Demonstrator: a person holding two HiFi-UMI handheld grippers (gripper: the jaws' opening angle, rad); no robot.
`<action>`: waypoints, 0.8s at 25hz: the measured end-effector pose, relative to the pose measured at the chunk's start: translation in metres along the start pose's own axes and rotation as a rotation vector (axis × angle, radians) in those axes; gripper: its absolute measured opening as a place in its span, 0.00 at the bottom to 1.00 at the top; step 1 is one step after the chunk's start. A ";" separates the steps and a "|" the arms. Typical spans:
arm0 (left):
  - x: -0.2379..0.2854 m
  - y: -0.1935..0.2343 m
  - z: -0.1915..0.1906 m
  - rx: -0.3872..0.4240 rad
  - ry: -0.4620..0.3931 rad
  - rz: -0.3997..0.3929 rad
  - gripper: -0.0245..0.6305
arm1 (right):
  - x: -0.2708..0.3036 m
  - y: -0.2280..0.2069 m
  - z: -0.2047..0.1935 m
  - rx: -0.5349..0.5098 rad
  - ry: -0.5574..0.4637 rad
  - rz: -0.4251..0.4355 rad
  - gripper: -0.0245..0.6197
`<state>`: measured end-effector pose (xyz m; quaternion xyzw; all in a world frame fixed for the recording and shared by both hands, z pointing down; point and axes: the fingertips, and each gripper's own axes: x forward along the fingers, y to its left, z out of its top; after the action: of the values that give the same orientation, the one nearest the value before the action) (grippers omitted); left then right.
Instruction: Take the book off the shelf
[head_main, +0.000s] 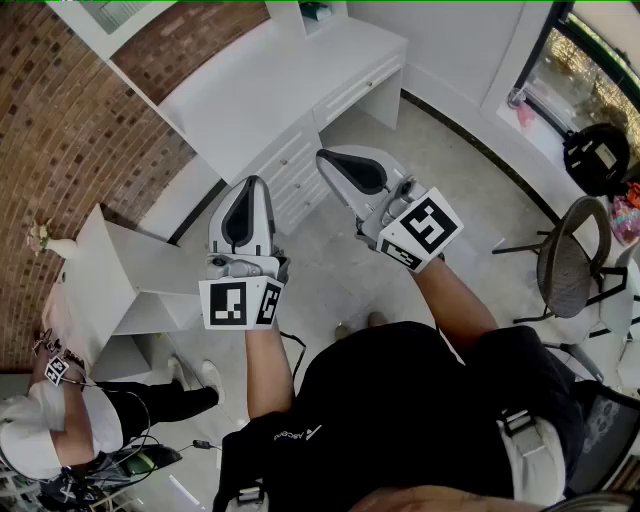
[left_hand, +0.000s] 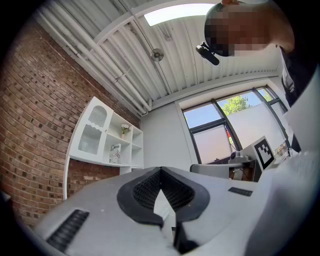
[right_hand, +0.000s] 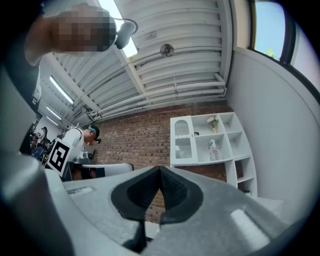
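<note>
The book (left_hand: 115, 153) stands upright in a middle compartment of the white wall shelf (left_hand: 95, 150) on the brick wall, far from both grippers. It also shows in the right gripper view as a small pale book (right_hand: 213, 148) in the shelf (right_hand: 235, 142). My left gripper (head_main: 250, 183) and right gripper (head_main: 324, 157) are held side by side in front of the person's chest, above the floor. The left gripper (left_hand: 161, 170) has its jaws shut with nothing between them. So does the right gripper (right_hand: 160, 170).
A white desk with drawers (head_main: 290, 90) stands ahead against the wall. A small vase of flowers (left_hand: 124, 130) sits in an upper shelf compartment. Another person (head_main: 60, 400) stands at the left by a white table (head_main: 125, 275). Chairs (head_main: 570, 265) stand at the right near the windows.
</note>
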<state>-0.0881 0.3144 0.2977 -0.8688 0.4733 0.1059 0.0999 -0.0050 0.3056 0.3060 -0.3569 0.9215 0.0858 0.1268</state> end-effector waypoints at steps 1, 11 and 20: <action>0.003 0.000 0.000 0.001 0.001 0.001 0.03 | 0.001 -0.002 0.000 0.000 0.000 -0.001 0.04; 0.040 -0.013 -0.014 0.032 0.018 0.013 0.03 | -0.011 -0.044 -0.002 0.024 -0.018 0.005 0.04; 0.094 0.001 -0.029 0.051 0.018 0.038 0.03 | 0.001 -0.108 0.000 0.020 -0.037 -0.010 0.04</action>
<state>-0.0367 0.2311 0.2992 -0.8578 0.4931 0.0878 0.1158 0.0679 0.2261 0.2983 -0.3587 0.9179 0.0827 0.1480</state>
